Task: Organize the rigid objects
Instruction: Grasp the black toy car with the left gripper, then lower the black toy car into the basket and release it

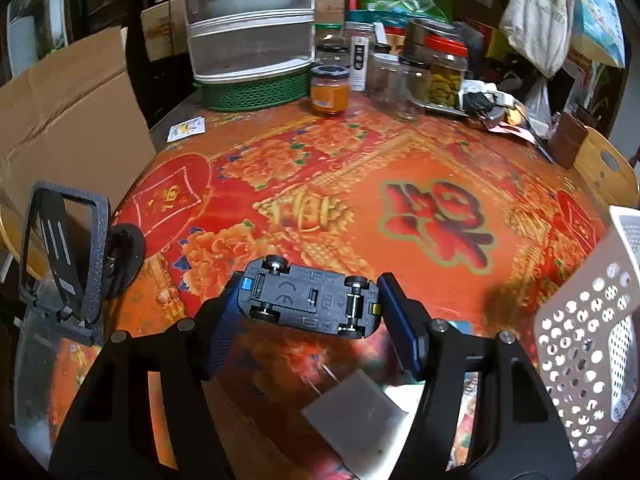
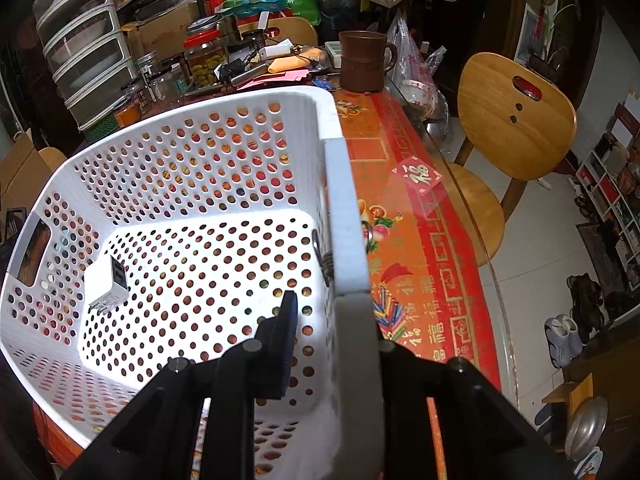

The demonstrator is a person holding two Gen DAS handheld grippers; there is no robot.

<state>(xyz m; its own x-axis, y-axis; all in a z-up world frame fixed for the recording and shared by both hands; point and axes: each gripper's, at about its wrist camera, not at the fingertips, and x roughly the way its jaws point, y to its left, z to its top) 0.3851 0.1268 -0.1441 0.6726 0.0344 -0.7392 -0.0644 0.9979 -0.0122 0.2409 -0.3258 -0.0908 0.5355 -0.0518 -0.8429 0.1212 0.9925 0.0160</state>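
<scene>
My left gripper [image 1: 308, 300] is shut on a black toy car [image 1: 308, 298], gripped nose and tail with its underside and wheels toward the camera, above the red patterned tablecloth [image 1: 360, 168]. A white perforated basket [image 1: 588, 344] stands at the right. In the right wrist view my right gripper [image 2: 340, 312] is shut on the basket's right wall [image 2: 344, 220], one finger [image 2: 286, 320] inside, the other hidden outside. A white USB charger [image 2: 108, 280] lies on the basket floor. A grey plug adapter [image 1: 356, 412] lies on the table under my left gripper.
A black phone stand [image 1: 64, 256] sits at the left edge by a cardboard box [image 1: 68, 112]. Jars [image 1: 330, 90], a green basket [image 1: 252, 90] and stacked drawers crowd the far side. A brown mug [image 2: 362, 60] and wooden chair [image 2: 516, 116] are at the right.
</scene>
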